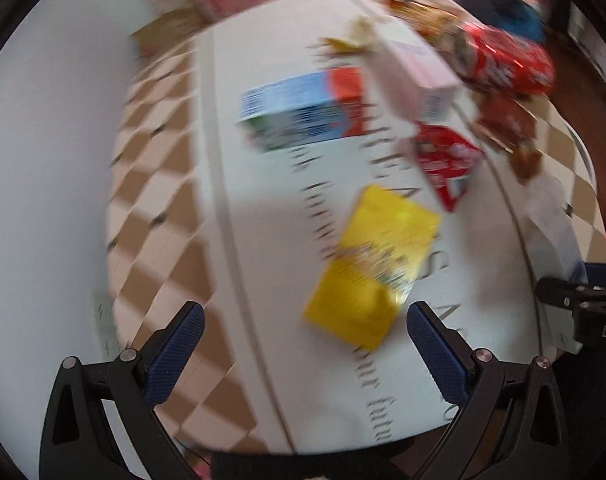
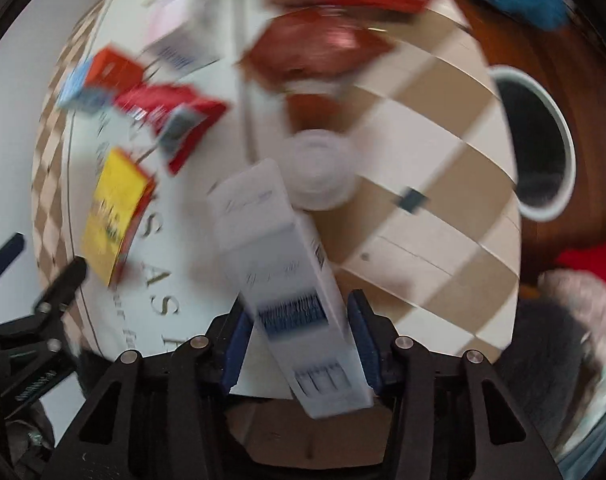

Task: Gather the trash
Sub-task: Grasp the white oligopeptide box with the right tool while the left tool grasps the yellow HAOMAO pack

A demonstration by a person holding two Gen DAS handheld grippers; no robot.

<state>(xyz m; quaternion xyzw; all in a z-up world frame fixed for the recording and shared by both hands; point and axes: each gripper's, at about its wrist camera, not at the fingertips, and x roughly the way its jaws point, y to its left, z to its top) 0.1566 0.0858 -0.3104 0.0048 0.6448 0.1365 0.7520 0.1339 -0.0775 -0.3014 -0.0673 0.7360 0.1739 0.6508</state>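
White carton: I saw a tall white carton [image 2: 299, 296] with dark blue print and a barcode block, blurred by motion, lying along the right wrist view from the centre down to 6 o'clock, over the near edge of the table.
Right gripper: my right gripper [image 2: 301, 336] was clamped on the carton's lower part, both blue pads pressed to its sides.
Right pose: it pointed out over the round table [image 2: 443, 184], whose cloth has tan and white checks and grey lettering.
Cup: a clear plastic cup [image 2: 319, 168] stood at the carton's far tip, toward 12 o'clock; I could not tell whether they touched.
Bin: a white-rimmed bin [image 2: 559, 136] sat off the table at 3 o'clock.
Left gripper: my left gripper [image 1: 305, 326] was wide apart and held nothing, hovering over the near table edge.
Yellow box: a yellow box [image 1: 373, 264] lay flat just beyond the left gripper, toward 1 o'clock of the gap.
Other trash: farther out were a blue and orange carton [image 1: 303, 108] near the centre, a red box [image 1: 447, 156] at 2 o'clock, a pale pink box [image 1: 419, 72], and a red can [image 1: 507, 60] lying on its side.
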